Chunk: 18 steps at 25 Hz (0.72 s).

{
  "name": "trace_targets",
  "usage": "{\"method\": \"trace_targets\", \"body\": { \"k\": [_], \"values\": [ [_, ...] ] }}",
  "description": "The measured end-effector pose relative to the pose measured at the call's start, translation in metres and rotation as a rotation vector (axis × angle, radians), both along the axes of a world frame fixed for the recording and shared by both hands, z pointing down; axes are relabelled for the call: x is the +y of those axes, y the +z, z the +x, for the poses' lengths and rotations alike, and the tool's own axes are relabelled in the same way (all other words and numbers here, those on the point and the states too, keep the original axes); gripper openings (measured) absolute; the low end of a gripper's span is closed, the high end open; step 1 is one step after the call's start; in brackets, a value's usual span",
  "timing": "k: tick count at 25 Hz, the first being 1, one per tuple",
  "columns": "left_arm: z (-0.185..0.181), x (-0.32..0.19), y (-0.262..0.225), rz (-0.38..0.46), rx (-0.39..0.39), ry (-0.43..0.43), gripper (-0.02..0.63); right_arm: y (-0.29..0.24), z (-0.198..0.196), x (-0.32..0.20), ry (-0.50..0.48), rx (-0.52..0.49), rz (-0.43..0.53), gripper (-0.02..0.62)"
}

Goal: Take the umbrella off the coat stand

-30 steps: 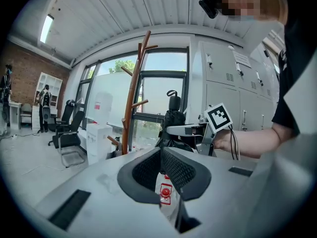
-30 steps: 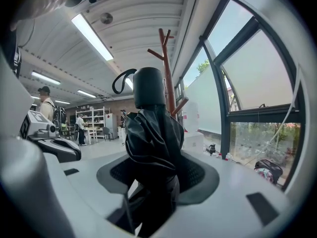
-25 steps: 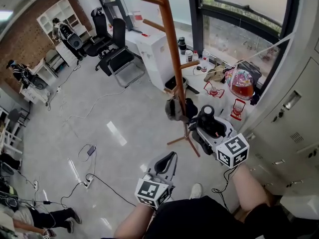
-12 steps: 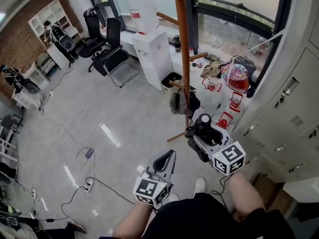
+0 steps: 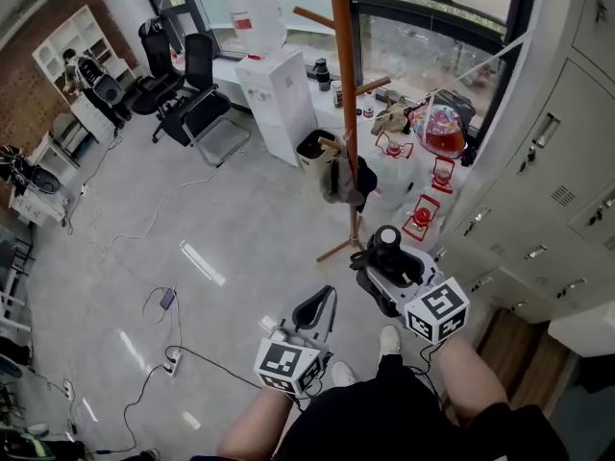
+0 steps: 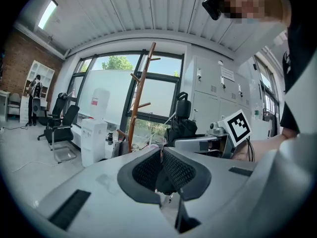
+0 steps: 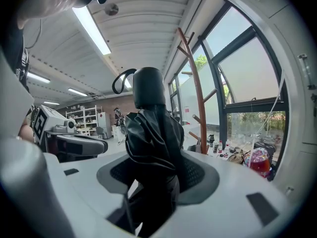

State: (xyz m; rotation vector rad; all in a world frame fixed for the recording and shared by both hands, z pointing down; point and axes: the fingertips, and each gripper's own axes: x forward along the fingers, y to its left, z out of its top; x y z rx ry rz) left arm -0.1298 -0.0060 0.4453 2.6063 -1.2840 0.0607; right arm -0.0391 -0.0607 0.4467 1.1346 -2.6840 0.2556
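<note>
A folded black umbrella (image 7: pixel 151 133) stands upright between the pads of my right gripper (image 7: pixel 153 175), which is shut on it. In the head view that gripper (image 5: pixel 386 259) holds the umbrella (image 5: pixel 388 241) just in front of the foot of the wooden coat stand (image 5: pixel 344 84), apart from it. A dark grey bag (image 5: pixel 343 181) still hangs on a low peg of the stand. My left gripper (image 5: pixel 322 307) is lower left of the right one, shut and empty; its pads meet in the left gripper view (image 6: pixel 161 168). The stand (image 6: pixel 138 95) shows beyond it.
A white water dispenser (image 5: pixel 274 94) and black office chairs (image 5: pixel 197 99) stand left of the stand. Grey lockers (image 5: pixel 553 181) line the right side. Red stands (image 5: pixel 423 214) and a colourful bag (image 5: pixel 444 128) sit by the window. Cables (image 5: pixel 168 305) lie on the floor.
Both grippers have drawn back from the coat stand toward the person, the right one carrying the umbrella with it. The stand now lies farther up in the head view.
</note>
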Motion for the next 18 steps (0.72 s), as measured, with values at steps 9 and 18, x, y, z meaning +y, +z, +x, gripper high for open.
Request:
{"method": "trace_targets", "body": {
  "k": [9, 18],
  "values": [
    [-0.006, 0.037, 0.008, -0.006, 0.002, 0.064, 0.026, 0.010, -0.006, 0.045, 0.055, 0.006, -0.007, 0.273],
    [-0.008, 0.060, 0.005, 0.014, 0.003, 0.098, 0.026, 0.010, -0.007, 0.077, 0.083, 0.010, -0.002, 0.273]
  ]
}}
